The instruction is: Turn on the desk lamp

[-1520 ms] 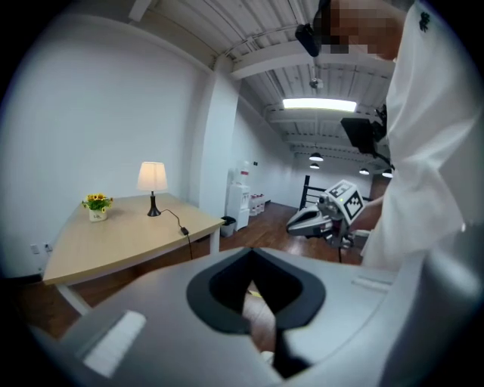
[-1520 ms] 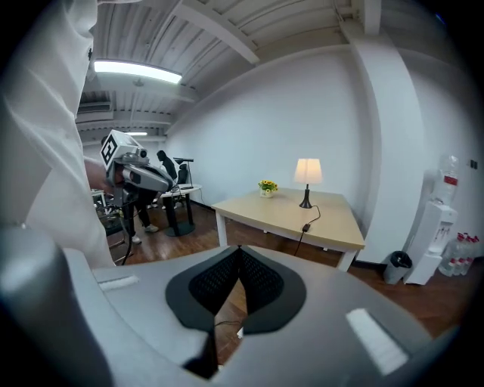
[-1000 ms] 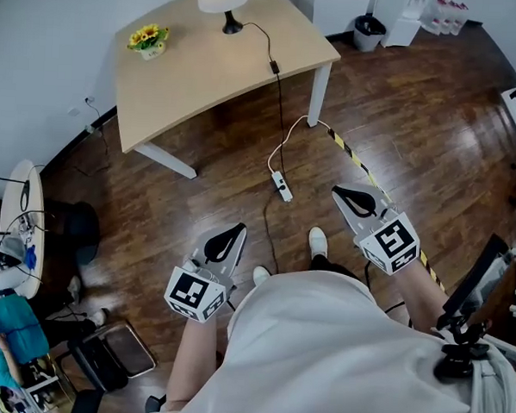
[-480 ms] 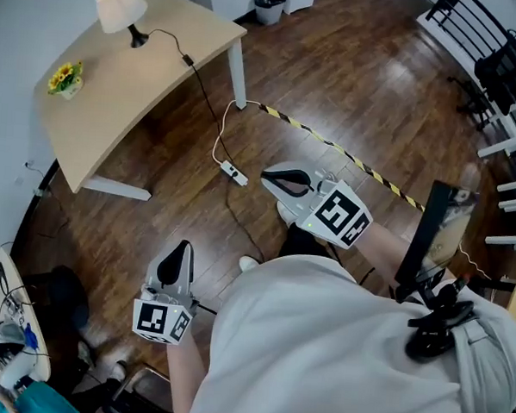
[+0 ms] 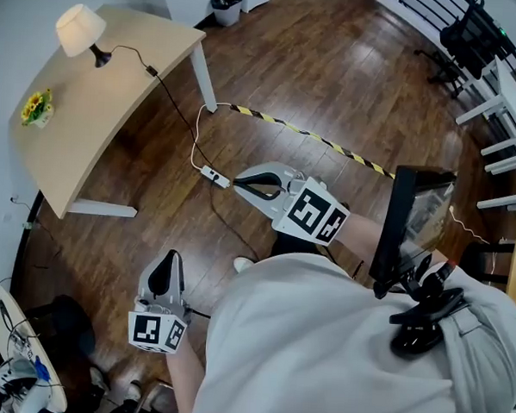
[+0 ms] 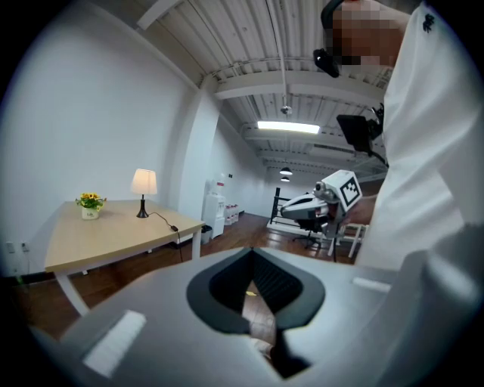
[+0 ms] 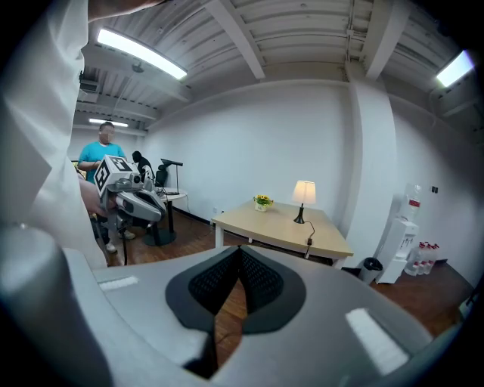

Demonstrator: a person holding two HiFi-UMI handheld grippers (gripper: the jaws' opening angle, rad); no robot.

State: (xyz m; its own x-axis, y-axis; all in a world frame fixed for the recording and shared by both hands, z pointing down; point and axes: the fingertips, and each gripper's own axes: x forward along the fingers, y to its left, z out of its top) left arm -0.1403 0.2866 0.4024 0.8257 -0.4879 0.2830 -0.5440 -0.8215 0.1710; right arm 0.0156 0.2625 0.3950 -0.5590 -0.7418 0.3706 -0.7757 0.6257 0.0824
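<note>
Well apart from desk lamp [image 5: 80, 30] — left tool [image 5: 171, 257], right tool [image 5: 239, 181] both closed, empty; power strip [image 5: 214, 176] between.

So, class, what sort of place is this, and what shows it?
Probably an office or studio workroom: a desk with a desk lamp, a water dispenser by the wall, and striped hazard tape across the wooden floor.

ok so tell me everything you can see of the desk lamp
The desk lamp has a cream tapered shade on a slim dark stem and round dark base. It stands upright near a corner of the light wooden desk, apart from the potted yellow flowers. A black cord runs from its base through an inline switch, over the desk edge toward a white power strip on the floor. Whether it is lit is unclear. Only the desk touches it.
</note>
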